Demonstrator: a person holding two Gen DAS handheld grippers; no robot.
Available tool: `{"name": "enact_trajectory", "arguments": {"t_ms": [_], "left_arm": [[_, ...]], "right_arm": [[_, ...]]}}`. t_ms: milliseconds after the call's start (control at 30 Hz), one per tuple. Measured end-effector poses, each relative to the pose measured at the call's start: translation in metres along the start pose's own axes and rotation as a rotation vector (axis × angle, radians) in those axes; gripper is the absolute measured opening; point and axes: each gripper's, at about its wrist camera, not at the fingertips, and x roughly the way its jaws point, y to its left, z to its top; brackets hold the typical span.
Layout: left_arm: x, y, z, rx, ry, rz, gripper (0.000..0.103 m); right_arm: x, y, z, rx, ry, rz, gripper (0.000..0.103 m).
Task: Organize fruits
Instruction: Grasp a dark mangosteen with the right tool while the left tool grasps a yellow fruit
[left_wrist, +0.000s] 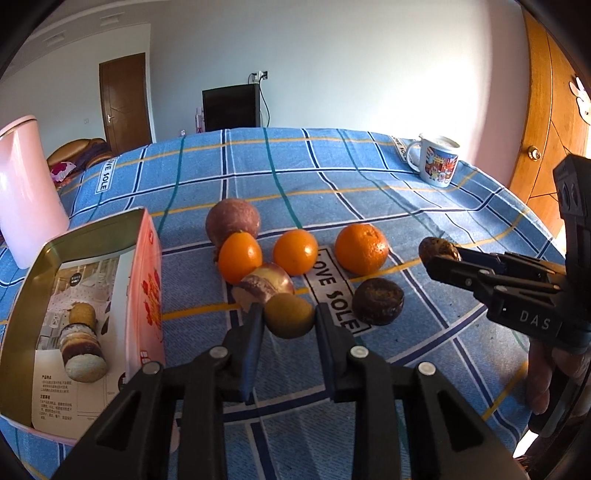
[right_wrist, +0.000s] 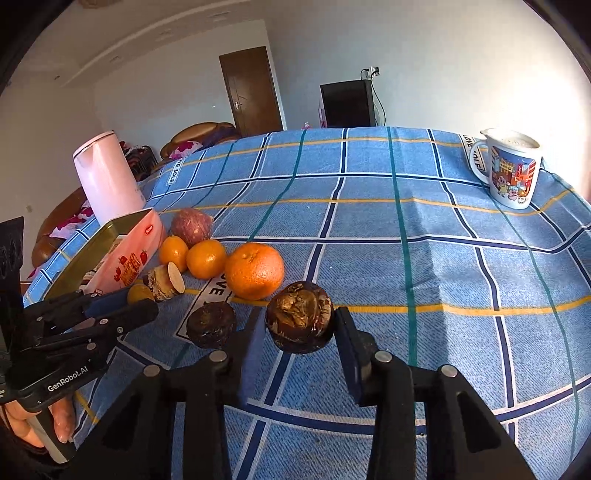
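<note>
A kiwi (left_wrist: 289, 316) is clamped by the left claw (left_wrist: 289, 325); a dark wrinkled fruit (right_wrist: 300, 316) is clamped by the right claw (right_wrist: 300, 328).

The left gripper (left_wrist: 289, 317) is covering both sides of the small yellow-brown fruit (left_wrist: 290, 320) between its fingers, so the touching spots are not showing. In the right wrist view, only a bit of that fruit is peeking out behind this tool's finger.

The cut fruit (left_wrist: 265, 286) just past the left gripper is hiding partly behind the small fruit.

The dark brown fruit (right_wrist: 300, 316) is sitting between the right gripper (right_wrist: 300, 325) fingers, and its sides are hiding there.

The pink jug (left_wrist: 27, 192), far off to the left, is getting cut by the picture's edge.

The writing inside the open tin box (left_wrist: 142, 266) is too small to read.

The hand (right_wrist: 40, 421) holding the left tool is running off the edge.
</note>
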Motion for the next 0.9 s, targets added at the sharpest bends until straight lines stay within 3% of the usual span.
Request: {"name": "enact_trajectory", "arguments": {"t_ms": [900], "left_arm": [[-0.028,-0.011,-0.008,0.042,-0.170,0.078,0.030]], "right_arm": [[-0.036,0.002,-0.007,-0.011,-0.210,0.019,0.040]]}}
